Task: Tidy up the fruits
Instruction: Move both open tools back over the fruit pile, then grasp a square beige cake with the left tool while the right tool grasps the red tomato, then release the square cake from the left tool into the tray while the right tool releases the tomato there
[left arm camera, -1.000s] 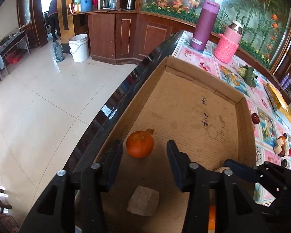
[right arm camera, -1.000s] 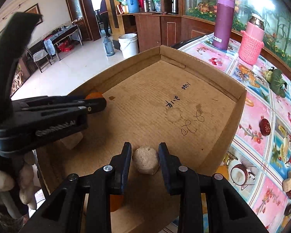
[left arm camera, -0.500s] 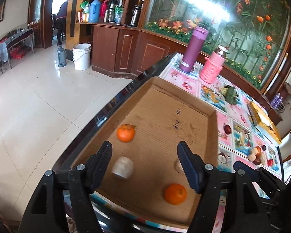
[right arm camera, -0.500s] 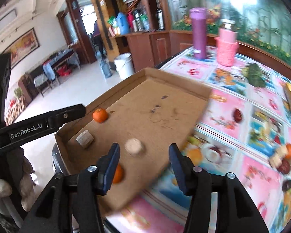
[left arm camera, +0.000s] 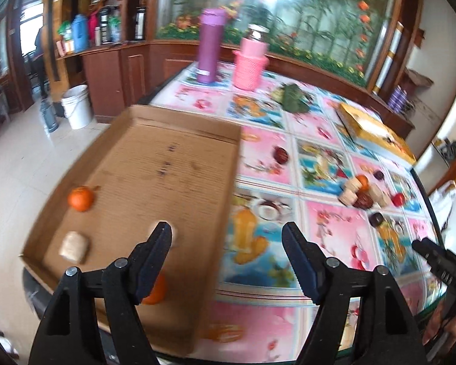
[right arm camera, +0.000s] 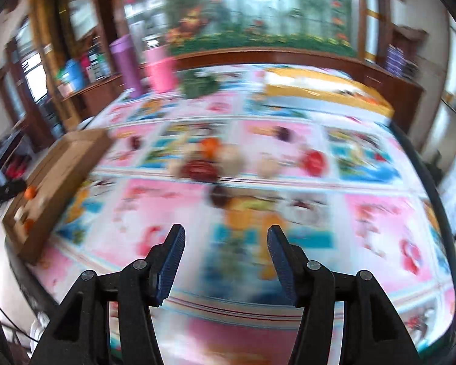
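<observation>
While both grippers, left gripper [left arm camera: 226,241] and right gripper [right arm camera: 226,245], hung wide-jawed and empty, the fruit pile [left arm camera: 363,193] at two o'clock wanted a slow, single-piece pick for the cardboard tray [left arm camera: 228,164].

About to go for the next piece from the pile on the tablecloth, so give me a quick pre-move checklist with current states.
1. Left gripper empty, jaws open: ok.
2. Right gripper empty, jaws open: ok.
3. Pile of fruits in sight on the tablecloth, outside the cardboard tray: ok.
4. Right wrist view sharp enough to pick a target: not ok, heavy motion blur.
5. Bare floor left in the tray beyond the orange and the tan block: ok.
6. Which pile piece is free to grasp: cannot tell.
</observation>
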Available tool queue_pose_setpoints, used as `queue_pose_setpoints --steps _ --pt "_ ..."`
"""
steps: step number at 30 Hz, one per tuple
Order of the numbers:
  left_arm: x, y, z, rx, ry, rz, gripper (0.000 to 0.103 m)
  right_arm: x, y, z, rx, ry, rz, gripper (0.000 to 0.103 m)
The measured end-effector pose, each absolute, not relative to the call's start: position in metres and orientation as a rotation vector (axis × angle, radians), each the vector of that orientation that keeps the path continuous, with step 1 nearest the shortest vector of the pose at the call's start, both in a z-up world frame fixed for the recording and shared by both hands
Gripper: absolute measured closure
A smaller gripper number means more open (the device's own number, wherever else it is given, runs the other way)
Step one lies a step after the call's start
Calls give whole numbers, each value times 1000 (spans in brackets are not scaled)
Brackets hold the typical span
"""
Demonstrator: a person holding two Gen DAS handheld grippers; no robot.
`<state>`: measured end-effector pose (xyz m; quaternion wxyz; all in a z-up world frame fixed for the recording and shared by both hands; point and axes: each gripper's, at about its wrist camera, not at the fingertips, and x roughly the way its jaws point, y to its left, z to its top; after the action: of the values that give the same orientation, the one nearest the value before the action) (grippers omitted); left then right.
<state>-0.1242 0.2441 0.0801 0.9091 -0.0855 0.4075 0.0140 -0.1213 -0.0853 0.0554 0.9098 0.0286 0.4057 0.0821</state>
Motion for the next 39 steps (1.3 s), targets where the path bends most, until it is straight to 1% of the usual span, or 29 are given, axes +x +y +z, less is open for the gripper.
queue_pose_setpoints --steps 3,6,16,23,24,25,26,27,28,29,30,32,34,36,39 --pt "-115 214 72 -130 866 -23 29 -119 -130 54 126 853 96 42" --pt "-104 191 63 -101 894 -70 29 -114 -154 51 147 858 60 43" --pt "-61 128 38 -18 933 -215 29 -59 -151 46 108 843 64 43" --pt "-30 101 33 8 919 -275 31 -14 -154 34 203 873 86 43" --pt "-25 95 32 23 908 -295 32 -10 -154 32 206 878 85 43" --pt "-22 90 30 33 907 -310 38 -7 -155 30 206 882 83 43" --pt "-18 86 27 42 911 -326 46 -6 -155 28 204 887 82 43" --pt "-14 83 24 50 918 -339 50 -4 -155 26 201 892 80 43" --pt "-11 80 22 55 923 -349 57 -2 -155 24 197 896 79 43" --pt "-8 78 19 61 929 -360 62 -1 -155 22 193 899 78 44" --pt "-7 76 18 64 930 -364 65 0 -154 20 190 901 79 46" --pt "-4 74 16 66 928 -379 74 2 -155 18 186 901 79 49" --pt "-2 73 14 65 924 -390 78 4 -154 16 177 899 79 54" --pt "-1 74 13 53 917 -397 78 4 -155 15 176 893 79 57" --pt "0 77 12 23 905 -407 78 4 -155 14 175 878 84 59"
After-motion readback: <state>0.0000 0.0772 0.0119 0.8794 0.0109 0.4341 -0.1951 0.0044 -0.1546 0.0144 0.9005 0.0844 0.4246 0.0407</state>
